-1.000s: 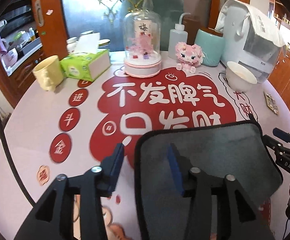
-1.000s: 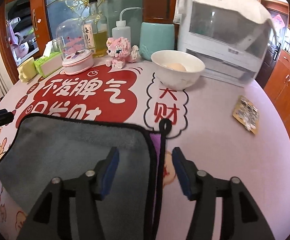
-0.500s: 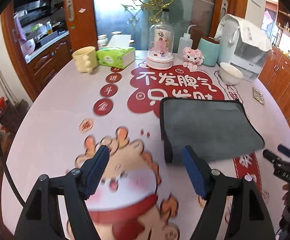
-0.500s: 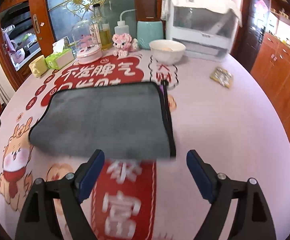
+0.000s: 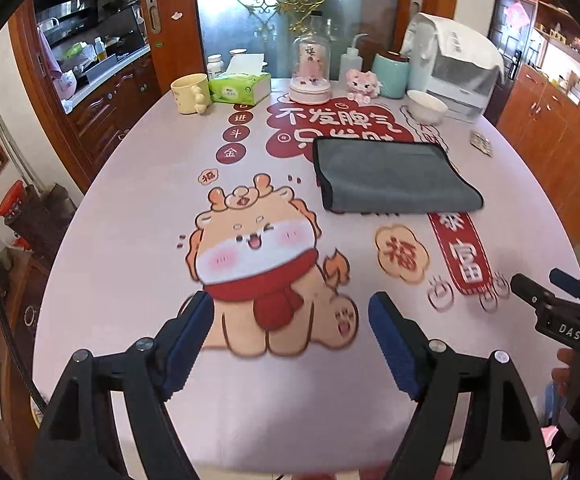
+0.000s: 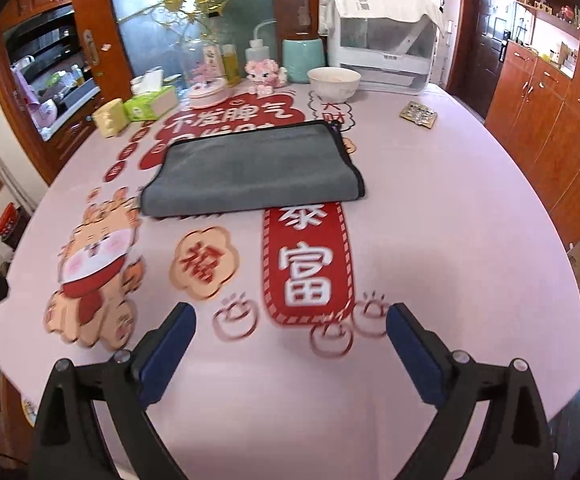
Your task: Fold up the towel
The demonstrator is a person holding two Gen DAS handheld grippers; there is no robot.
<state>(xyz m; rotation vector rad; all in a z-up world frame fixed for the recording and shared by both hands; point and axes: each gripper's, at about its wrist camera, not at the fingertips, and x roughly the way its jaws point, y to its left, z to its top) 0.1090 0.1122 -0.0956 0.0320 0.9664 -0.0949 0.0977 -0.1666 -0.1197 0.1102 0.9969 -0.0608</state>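
Note:
A grey towel [image 5: 389, 176] with a black hem lies folded flat on the pink printed tablecloth, far from both grippers; it also shows in the right wrist view [image 6: 254, 168]. My left gripper [image 5: 290, 340] is open and empty above the near table edge, over the cartoon dragon print. My right gripper [image 6: 288, 350] is open and empty near the front edge, below the red banner print. The right gripper's tip also shows at the right edge of the left wrist view [image 5: 545, 300].
At the back stand a yellow mug [image 5: 189, 93], a green tissue box [image 5: 240, 88], a glass dome [image 5: 311, 76], a pink toy [image 5: 362, 86], a teal cup [image 5: 389, 74], a white bowl [image 5: 427, 106] and a white appliance [image 5: 455, 68]. A foil packet [image 6: 418, 114] lies right.
Both grippers let go of the towel, opened wide and pulled back toward the near table edge. The towel now lies folded and far ahead.

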